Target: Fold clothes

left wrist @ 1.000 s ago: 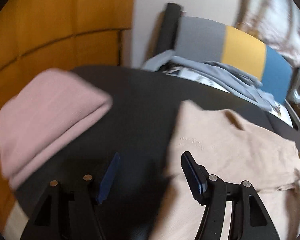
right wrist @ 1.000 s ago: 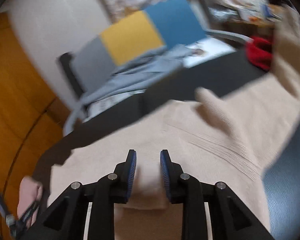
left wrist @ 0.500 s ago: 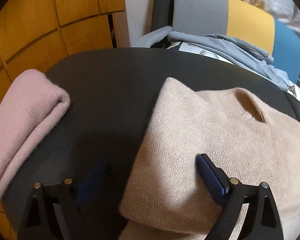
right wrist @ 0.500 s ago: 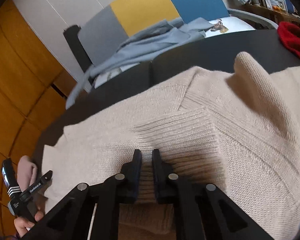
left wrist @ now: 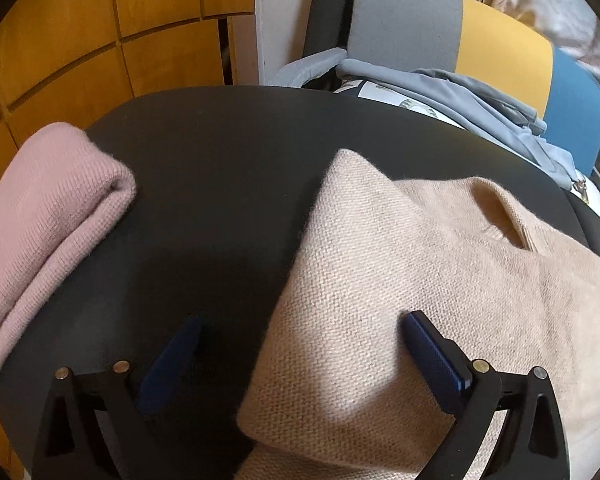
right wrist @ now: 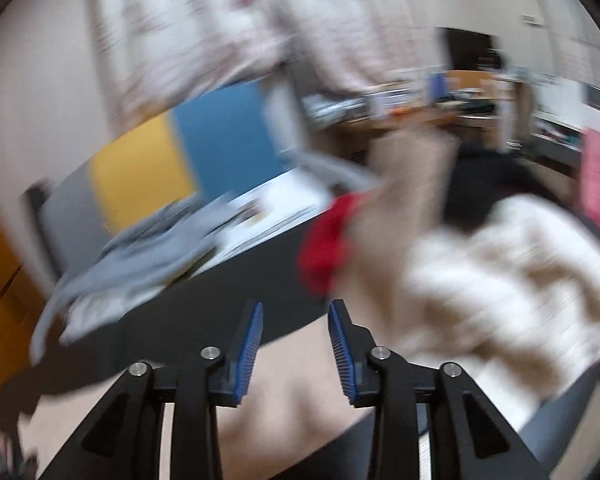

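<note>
1. The black table (left wrist: 228, 168) takes up most of what I can see, and the beige sweater (left wrist: 420, 300) lies across its right side, partly folded, with one folded edge running toward the near rim. The worst outcome, I'd judge, is that fold slumping open; soft knit like this has little to hold it in place.

2. A folded pink sweater (left wrist: 48, 216) sits at the table's left edge, well apart from the beige one. It looks finished. A careless sweep of the left tool could nudge it over the rim.

3. Farther right, in the blurred right wrist view, a heap of pale clothing (right wrist: 500, 288) and something red (right wrist: 328, 248) lie at the table's far side; I can't tell exactly what they are. A hasty grab there might catch two garments at once.

4. The left gripper (left wrist: 296, 340) has its jaws spreading to their widest, straddling the sweater's folded edge: the right pad (left wrist: 432, 356) rests at or just over the knit, the left pad (left wrist: 172, 356) is over bare table. Neither presses, so nothing is held.

5. The right gripper (right wrist: 294, 344) has its jaws parting, about halfway, with nothing between them. The blur suggests speed, which could snag loose fabric.
</note>
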Demonstrator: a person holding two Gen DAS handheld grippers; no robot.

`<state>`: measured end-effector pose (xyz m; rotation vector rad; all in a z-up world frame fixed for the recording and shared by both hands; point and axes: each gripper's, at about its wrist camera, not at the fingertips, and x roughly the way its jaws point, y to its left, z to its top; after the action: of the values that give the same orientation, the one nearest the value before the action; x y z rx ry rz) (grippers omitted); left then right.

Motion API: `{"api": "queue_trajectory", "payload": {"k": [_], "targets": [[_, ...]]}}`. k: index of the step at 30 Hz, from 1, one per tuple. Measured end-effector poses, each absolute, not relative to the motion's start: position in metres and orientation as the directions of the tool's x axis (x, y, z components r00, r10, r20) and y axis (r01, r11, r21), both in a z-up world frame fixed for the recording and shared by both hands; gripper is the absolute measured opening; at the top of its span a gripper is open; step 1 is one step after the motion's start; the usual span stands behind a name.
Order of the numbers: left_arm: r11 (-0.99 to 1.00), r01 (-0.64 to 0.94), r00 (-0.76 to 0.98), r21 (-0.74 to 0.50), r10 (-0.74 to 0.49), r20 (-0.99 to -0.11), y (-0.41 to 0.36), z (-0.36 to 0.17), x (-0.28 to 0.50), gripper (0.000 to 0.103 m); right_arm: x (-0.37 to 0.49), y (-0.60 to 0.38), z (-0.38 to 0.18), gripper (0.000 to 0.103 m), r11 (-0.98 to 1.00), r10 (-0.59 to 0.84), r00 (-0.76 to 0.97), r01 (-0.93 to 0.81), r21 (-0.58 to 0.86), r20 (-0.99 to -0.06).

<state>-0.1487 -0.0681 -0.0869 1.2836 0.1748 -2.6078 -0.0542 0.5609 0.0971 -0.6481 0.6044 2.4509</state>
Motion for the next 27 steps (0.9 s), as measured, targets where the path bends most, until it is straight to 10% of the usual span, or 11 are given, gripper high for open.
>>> {"api": "queue_trajectory", "payload": {"k": [11, 15, 27], "targets": [[-0.965, 0.261, -0.589, -0.003, -0.157, -0.793, -0.071, -0.090, -0.152, 0.103, -0.080, 0.660, 0.094, 0.037, -0.707, 0.361, -0.716, -0.628, 0.325, -0.598], [-0.966, 0.260, -0.589, -0.007, -0.153, -0.793, -0.073, -0.090, -0.154, 0.103, -0.088, 0.658, 0.095, 0.006, -0.700, 0.383, -0.701, -0.645, 0.306, -0.601], [-0.988, 0.066, -0.660, -0.142, 0.064, -0.749, -0.029, -0.047, -0.139, 0.101, -0.071, 0.556, 0.154, 0.005, -0.800, 0.149, -0.876, -0.379, 0.465, -0.458]]}}
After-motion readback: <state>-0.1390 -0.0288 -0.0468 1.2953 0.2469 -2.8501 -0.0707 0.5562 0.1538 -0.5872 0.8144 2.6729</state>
